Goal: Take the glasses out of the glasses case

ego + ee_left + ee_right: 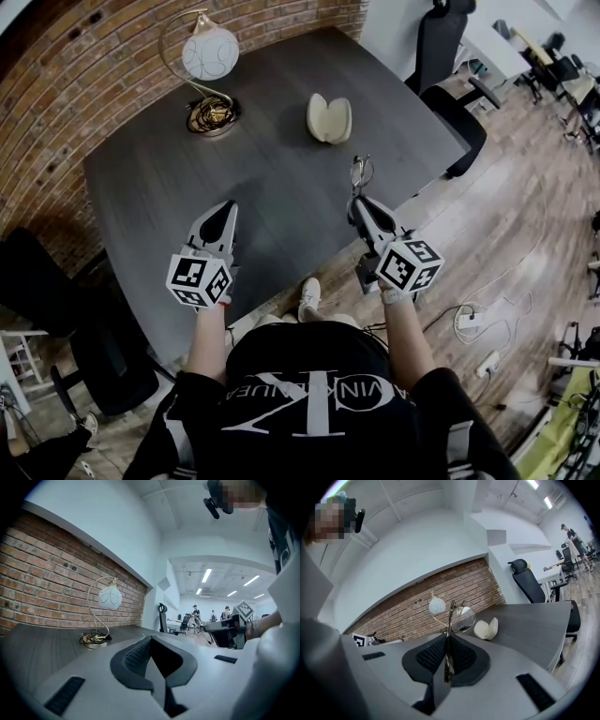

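Okay so, your right gripper (pixel 359 202) is clamped on the glasses (pixel 361 173), and they're already out of the glasses case (pixel 329 119). The case sits open like a clamshell further back on the table (pixel 281 216), well apart from the frames. Looks like what's left is getting them set down somewhere safe.

My advice for that: the frame looks like thin wire, so don't squeeze any harder than you already are. Bring it down slow and level over a bare bit of table, not back toward the case. Make sure the frame is resting on the wood before you let the pads part. You're also fairly near the front edge of the table, so I'd nudge inward first so nothing can slide off.

Your left gripper (pixel 225 210) has its tongs pressed together with nothing in them, hovering over the near left of the table. It could open up to steady the frames if they twist.

As for the views, the head view gives you the layout, meaning case, lamp (pixel 210 53) and both grippers, but the glasses are just a tiny squiggle there. The right gripper view shows the actual pinch. The frame runs edge-on between the pads and one round lens (pixel 462 618) pokes up past the tips, with the case (pixel 486 629) behind it. I can't tell from either view how high off the table the frames are.
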